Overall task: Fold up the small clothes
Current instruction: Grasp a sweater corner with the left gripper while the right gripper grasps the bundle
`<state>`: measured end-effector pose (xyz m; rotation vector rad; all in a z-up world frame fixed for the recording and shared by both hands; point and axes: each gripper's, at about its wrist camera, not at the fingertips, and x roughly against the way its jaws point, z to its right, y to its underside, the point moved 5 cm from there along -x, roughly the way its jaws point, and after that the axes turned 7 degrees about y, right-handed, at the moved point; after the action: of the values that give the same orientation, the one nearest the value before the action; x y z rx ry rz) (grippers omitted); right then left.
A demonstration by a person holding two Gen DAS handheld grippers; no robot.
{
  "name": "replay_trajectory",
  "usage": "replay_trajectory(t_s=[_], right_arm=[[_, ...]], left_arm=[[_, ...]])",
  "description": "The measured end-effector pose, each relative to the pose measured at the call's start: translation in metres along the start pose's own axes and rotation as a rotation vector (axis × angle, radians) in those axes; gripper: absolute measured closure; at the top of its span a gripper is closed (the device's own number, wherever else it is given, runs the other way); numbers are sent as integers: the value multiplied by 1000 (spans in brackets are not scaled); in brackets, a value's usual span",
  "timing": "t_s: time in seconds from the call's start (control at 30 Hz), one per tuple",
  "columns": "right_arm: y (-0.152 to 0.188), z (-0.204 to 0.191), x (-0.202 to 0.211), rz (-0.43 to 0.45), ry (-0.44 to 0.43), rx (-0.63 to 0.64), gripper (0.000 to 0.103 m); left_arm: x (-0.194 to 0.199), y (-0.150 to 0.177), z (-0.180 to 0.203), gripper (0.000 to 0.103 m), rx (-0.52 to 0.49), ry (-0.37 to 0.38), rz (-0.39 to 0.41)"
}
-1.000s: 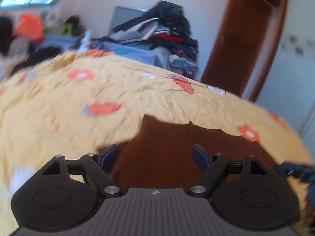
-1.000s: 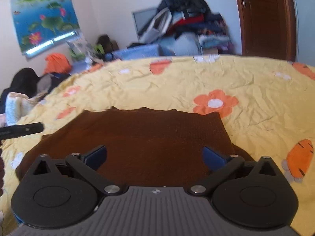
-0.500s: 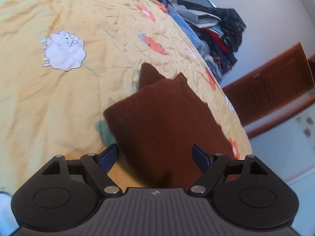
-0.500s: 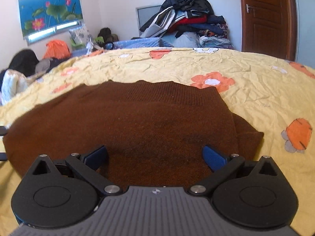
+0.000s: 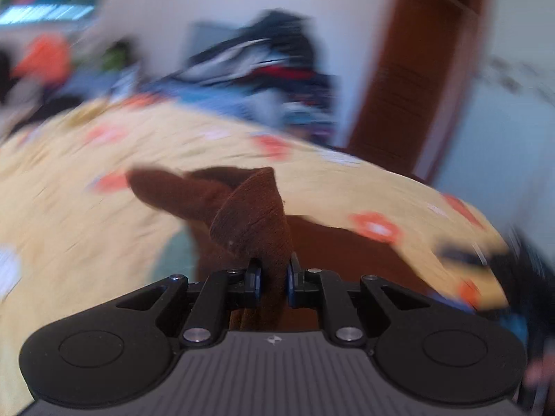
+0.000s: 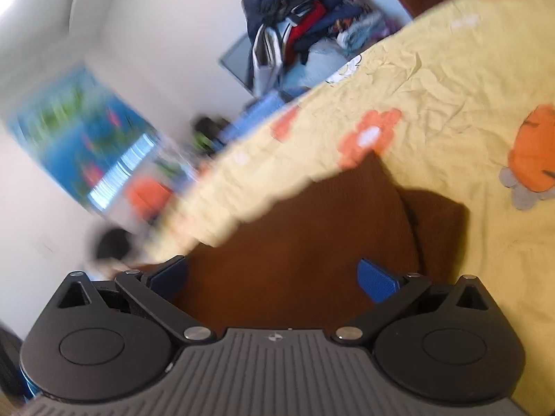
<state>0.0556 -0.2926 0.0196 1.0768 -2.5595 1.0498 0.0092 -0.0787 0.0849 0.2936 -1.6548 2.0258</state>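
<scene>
With a bunched fold of the brown knit garment [image 5: 253, 215] clamped between the closed left gripper [image 5: 272, 282] while the right gripper [image 6: 272, 275] is held spread wide just above it, slippage from uneven tension is judged the main risk.

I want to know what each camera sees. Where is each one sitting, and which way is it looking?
Left wrist: sits on the left gripper, looking along its fingers, which pinch a fold of the brown sweater above the yellow bedspread.
Right wrist: sits on the right gripper, tilted, looking across the sweater with its fingers open.
Both show the sweater, the bedspread and the clothes pile; each shows only its own gripper.
</scene>
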Motion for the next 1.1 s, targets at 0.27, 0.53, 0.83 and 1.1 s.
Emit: replay_trajectory(t_s=[0.27, 0.53, 0.83, 1.1], right_arm=[[-20, 17, -42, -274, -22, -89, 0], [-32, 23, -64, -305, -15, -123, 5], [-46, 29, -48, -267, 116, 82, 83], [-38, 46, -25, -182, 53, -70, 9]], left_arm=[[-40, 90, 111, 90, -596, 120, -155], [-40, 89, 115, 90, -693, 111, -107], [-47, 113, 130, 90, -888, 189, -80], [-18, 103, 101, 29, -792, 272, -25]])
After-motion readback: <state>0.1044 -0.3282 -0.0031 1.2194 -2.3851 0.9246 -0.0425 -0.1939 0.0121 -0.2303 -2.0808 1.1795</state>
